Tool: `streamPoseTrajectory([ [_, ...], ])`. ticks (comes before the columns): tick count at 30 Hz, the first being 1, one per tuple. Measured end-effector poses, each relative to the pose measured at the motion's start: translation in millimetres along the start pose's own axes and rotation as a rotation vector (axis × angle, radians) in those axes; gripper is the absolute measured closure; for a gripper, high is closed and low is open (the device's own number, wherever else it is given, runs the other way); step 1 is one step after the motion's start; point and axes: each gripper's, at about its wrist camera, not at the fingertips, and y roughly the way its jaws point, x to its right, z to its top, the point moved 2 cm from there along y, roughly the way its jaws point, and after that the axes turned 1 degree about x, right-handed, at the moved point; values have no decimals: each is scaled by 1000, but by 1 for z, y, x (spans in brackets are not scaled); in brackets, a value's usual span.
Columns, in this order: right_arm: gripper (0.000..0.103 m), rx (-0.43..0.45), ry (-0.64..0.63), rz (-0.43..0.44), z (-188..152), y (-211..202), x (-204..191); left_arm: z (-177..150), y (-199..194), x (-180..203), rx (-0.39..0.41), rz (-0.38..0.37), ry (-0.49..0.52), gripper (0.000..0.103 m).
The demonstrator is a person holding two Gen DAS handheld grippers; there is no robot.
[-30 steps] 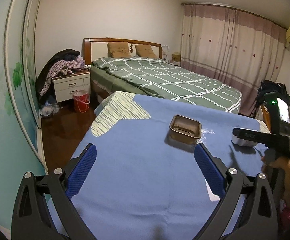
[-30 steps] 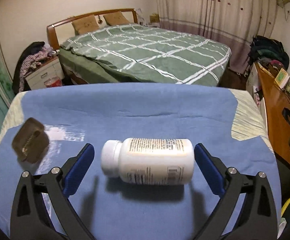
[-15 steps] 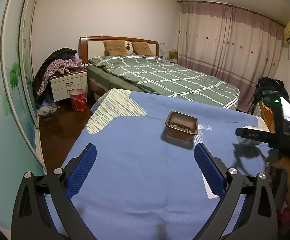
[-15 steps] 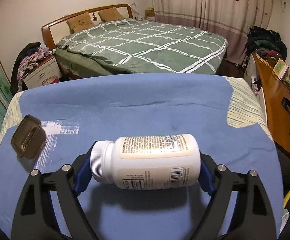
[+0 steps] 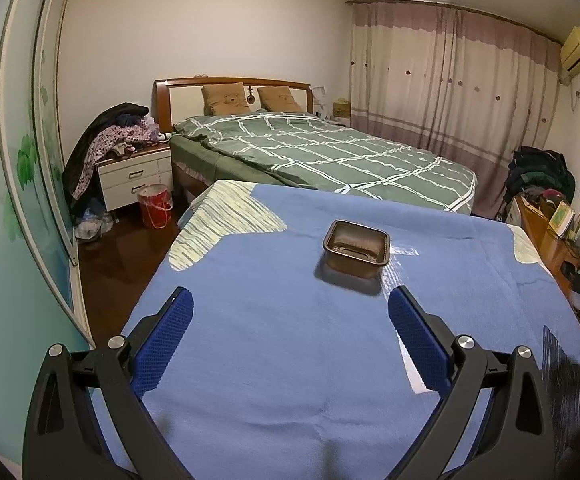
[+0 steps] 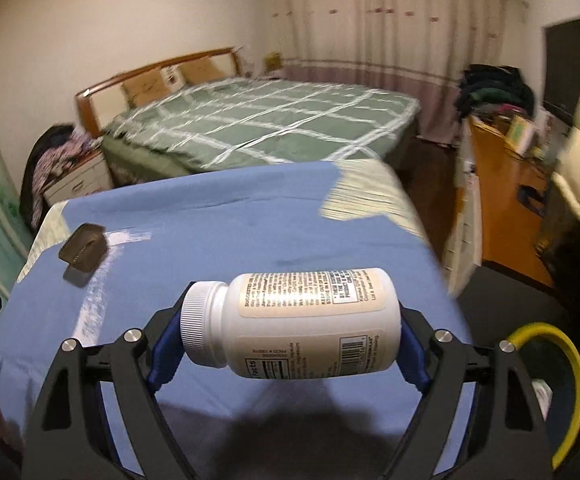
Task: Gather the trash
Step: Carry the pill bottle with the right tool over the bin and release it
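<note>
My right gripper (image 6: 290,338) is shut on a white pill bottle (image 6: 294,322) lying crosswise between its blue pads, cap to the left, held above the blue cloth (image 6: 229,232). A brown plastic tray (image 5: 356,248) sits on the blue cloth (image 5: 269,340) ahead of my left gripper (image 5: 290,332), which is open and empty, low over the cloth. The tray also shows in the right wrist view (image 6: 83,250) at far left. The tip of my left gripper shows at the left edge of the right wrist view.
A yellow-rimmed bin (image 6: 550,380) stands at the table's right. A green checked bed (image 5: 330,156) lies beyond the table. A red bucket (image 5: 154,205) sits by the white nightstand (image 5: 135,174). A wooden desk (image 6: 506,200) with clutter is to the right.
My right gripper closed on the pill bottle, lifted it off the cloth and swung right toward the table's edge. My left gripper stayed open, drifting slightly.
</note>
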Motion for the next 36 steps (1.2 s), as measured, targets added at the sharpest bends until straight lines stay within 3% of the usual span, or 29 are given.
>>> streamPoseTrajectory([
  [8,22,-44,246,-221,-57,-38,138,-4,3,12,-30,-32,37,7],
  [13,22,-81,335,-307,-80,-36,185,-5,5,17,-48,-46,48,6],
  [19,19,-106,434,-310,-91,-34,211,-4,10,28,-91,-78,66,7],
  [25,17,-91,414,-321,-88,-37,207,3,20,42,-149,-126,102,6],
  [31,17,-92,403,-324,-86,-39,207,16,50,57,-182,-127,155,6],
  [36,17,-97,398,-319,-85,-37,204,28,94,64,-250,-138,141,7],
])
